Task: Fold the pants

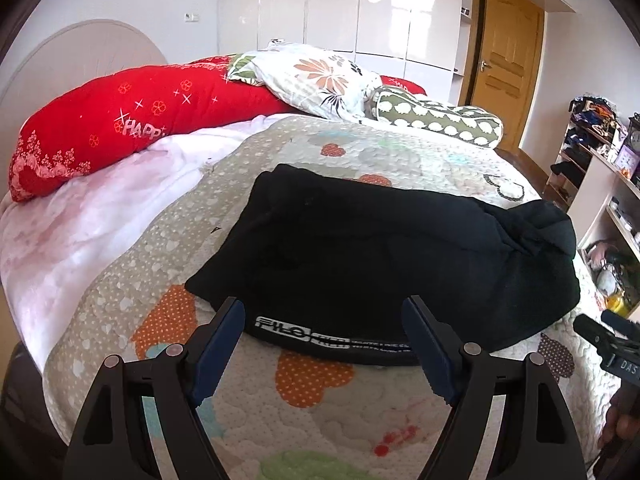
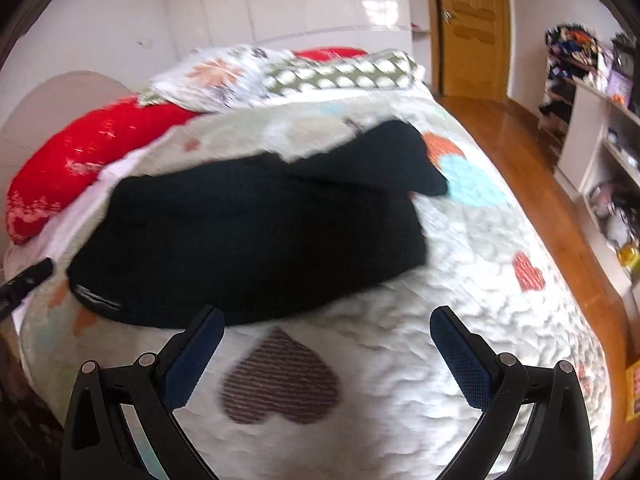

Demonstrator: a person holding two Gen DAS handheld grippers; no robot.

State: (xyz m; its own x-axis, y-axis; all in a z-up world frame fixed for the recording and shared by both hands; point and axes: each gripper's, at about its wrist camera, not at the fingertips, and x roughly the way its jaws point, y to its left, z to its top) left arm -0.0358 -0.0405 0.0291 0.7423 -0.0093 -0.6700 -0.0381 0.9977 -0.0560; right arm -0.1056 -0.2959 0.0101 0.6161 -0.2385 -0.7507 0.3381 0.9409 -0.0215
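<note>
Black pants (image 1: 360,248) lie folded in a compact stack on the quilted bedspread (image 1: 168,240), waistband with white lettering (image 1: 332,336) toward me. My left gripper (image 1: 324,312) is open, its fingers straddling the waistband edge just above it, holding nothing. In the right wrist view the pants (image 2: 260,232) lie ahead and left, one corner (image 2: 416,160) sticking out at the far right. My right gripper (image 2: 326,320) is open and empty over bare quilt near the pants' front edge. The right gripper's body shows at the right edge of the left wrist view (image 1: 616,340).
A red pillow (image 1: 120,120), a floral pillow (image 1: 320,76) and a green patterned bolster (image 1: 436,120) lie at the head of the bed. A white sheet (image 1: 80,232) lies left. Cluttered shelves (image 1: 600,152), a wooden door (image 1: 504,60) and wood floor (image 2: 540,184) are to the right.
</note>
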